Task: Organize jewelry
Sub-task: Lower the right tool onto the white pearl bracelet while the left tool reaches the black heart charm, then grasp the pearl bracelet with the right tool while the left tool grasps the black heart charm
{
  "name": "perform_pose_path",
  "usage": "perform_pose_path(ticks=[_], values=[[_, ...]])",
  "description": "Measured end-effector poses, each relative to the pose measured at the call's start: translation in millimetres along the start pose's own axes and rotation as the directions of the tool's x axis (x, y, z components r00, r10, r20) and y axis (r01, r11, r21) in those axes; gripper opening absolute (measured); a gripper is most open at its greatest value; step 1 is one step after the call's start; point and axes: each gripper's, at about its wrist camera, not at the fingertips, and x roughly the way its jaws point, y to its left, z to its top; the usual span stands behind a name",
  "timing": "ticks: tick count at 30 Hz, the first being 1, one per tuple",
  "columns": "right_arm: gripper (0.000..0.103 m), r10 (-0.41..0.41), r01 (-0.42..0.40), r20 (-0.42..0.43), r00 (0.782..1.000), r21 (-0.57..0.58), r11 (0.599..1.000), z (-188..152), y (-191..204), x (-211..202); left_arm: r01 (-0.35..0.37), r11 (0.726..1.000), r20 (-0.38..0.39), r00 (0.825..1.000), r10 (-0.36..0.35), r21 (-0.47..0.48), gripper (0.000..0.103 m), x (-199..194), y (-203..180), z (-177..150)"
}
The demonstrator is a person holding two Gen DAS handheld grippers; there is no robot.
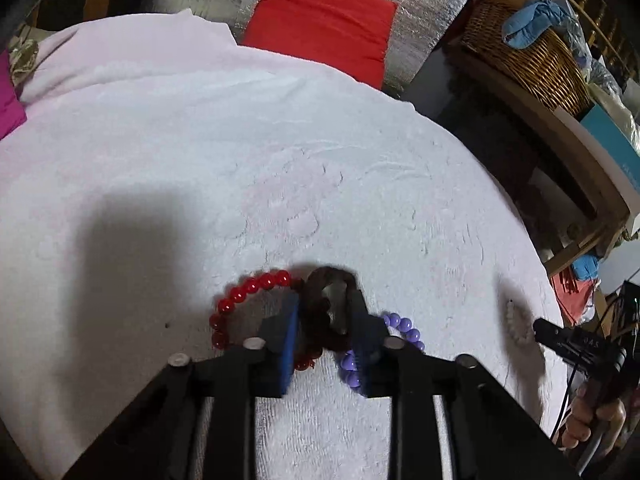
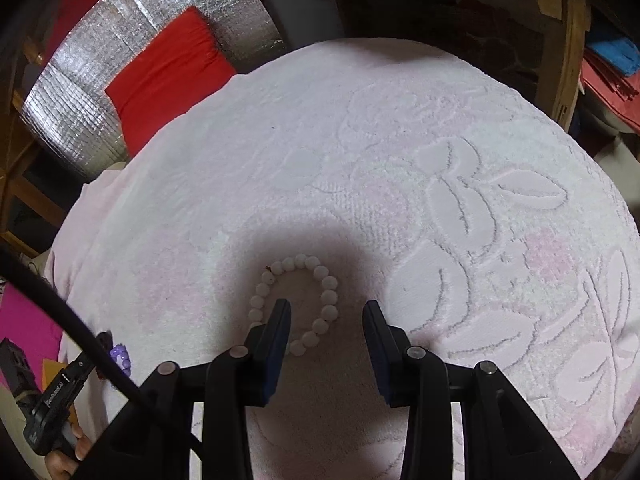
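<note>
We see red beads (image 1: 244,296); purple beads (image 1: 404,326); dark brown beads (image 1: 326,300); white beads (image 2: 320,276); a pale pink towel (image 2: 460,184) with embossed flowers.

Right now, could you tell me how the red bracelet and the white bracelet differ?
The red bracelet has glossy translucent beads; the white bracelet has matte opaque ones. The red one lies beside the left gripper, against a dark bracelet caught in its jaws; the white one lies alone, partly between the right gripper's open fingers. Both rest on the towel.
</note>
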Motion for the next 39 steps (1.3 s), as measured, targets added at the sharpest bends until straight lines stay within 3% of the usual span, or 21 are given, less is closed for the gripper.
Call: perform_pose_path(ticks=[2, 6, 8, 11, 13, 21, 30, 39], values=[[0.041, -0.021, 0.021, 0.003, 1.0, 0.006, 1.0, 1.1, 1.8, 3.6, -0.001, 1.0, -0.015, 1.0, 0.002, 0.03, 0.012, 4.0, -2.9, -3.3], [0.038, -0.065, 0.065, 0.011, 0.998, -0.019, 0.998, -0.8, 10.3, 10.5, 0.007, 0.997, -0.026, 1.0, -0.005, 0.083, 0.009, 3.9, -10.5, -9.0], [0.015, -0.098, 0.099, 0.026, 0.995, -0.056, 0.993, -4.0, 18.5, 12.1, 0.007, 0.995, -0.034, 0.999, -0.004, 0.102, 0.009, 3.0, -12.8, -11.2], [0.015, -0.133, 0.137, 0.047, 0.99, -0.104, 0.985, -9.2, 29.4, 12.2, 0.021, 0.993, -0.046, 0.999, -0.016, 0.12, 0.009, -5.1, -14.8, -16.6], [0.01, -0.106, 0.112, 0.05, 0.993, -0.122, 0.986, -11.1, 35.3, 9.4, 0.025, 0.991, -0.053, 0.998, -0.018, 0.13, 0.009, -11.1, -15.1, -20.2], [0.01, 0.032, -0.032, 0.001, 0.999, -0.147, 0.989, -21.3, 57.1, 2.2, -0.001, 0.983, -0.089, 0.996, 0.018, 0.185, 0.009, -36.8, -9.8, -47.7], [0.01, 0.143, -0.159, -0.106, 0.984, -0.171, 0.972, -46.8, 82.2, 0.2, -0.016, 0.972, -0.104, 0.994, 0.041, 0.233, 0.01, -66.1, 10.9, -69.8], [0.012, 0.058, -0.085, -0.117, 0.991, -0.247, 0.965, -57.0, 99.0, 6.2, 0.011, 0.947, -0.073, 0.997, 0.013, 0.32, 0.011, -85.3, 5.1, -75.8]])
